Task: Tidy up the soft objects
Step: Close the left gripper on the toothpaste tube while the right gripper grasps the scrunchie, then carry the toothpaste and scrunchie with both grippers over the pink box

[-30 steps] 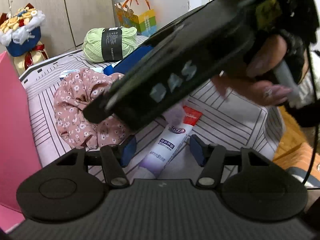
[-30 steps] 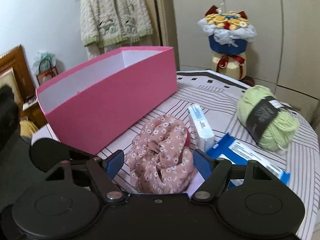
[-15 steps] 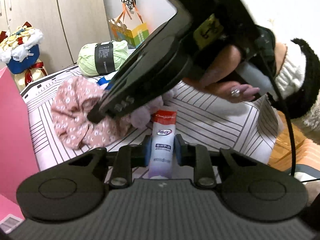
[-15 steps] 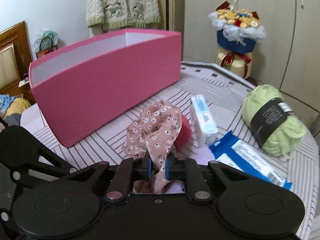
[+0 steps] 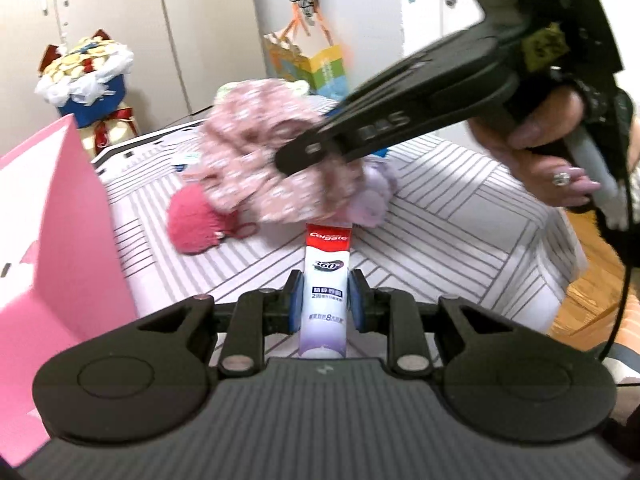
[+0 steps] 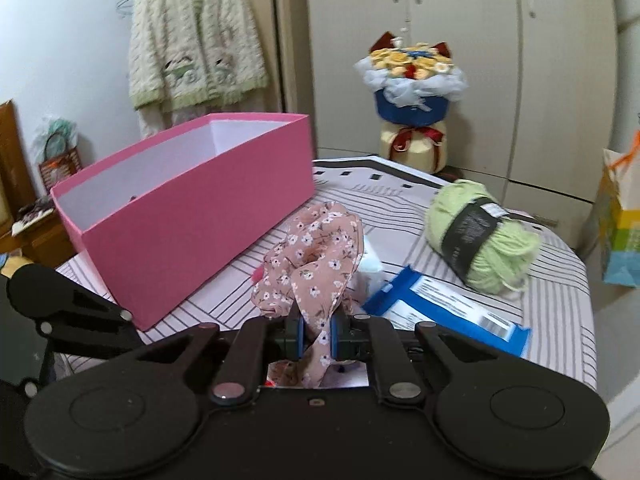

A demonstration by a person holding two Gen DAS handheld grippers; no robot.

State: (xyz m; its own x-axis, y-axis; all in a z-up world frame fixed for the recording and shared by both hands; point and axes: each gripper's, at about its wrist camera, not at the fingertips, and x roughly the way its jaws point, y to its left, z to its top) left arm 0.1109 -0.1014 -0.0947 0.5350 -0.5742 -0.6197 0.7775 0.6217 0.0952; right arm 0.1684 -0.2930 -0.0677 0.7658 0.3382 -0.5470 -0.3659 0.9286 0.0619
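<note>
A white and purple toothpaste tube [image 5: 325, 296] is clamped between the jaws of the left gripper [image 5: 325, 300], its long axis running straight away from the camera, red end far. A pink floral fabric scrunchie [image 6: 316, 252] is pinched by the closed jaws of the right gripper [image 6: 316, 338] and is seen raised off the striped tablecloth [image 6: 552, 304]. The open pink cardboard box [image 6: 208, 220] lies far and to the left of the right gripper; only its near wall is caught at the left edge of the left wrist view. A fuzzy pink pouch [image 5: 196, 222] on the cloth is shown plainly only there, while the box's white interior is shown only by the right wrist view.
</note>
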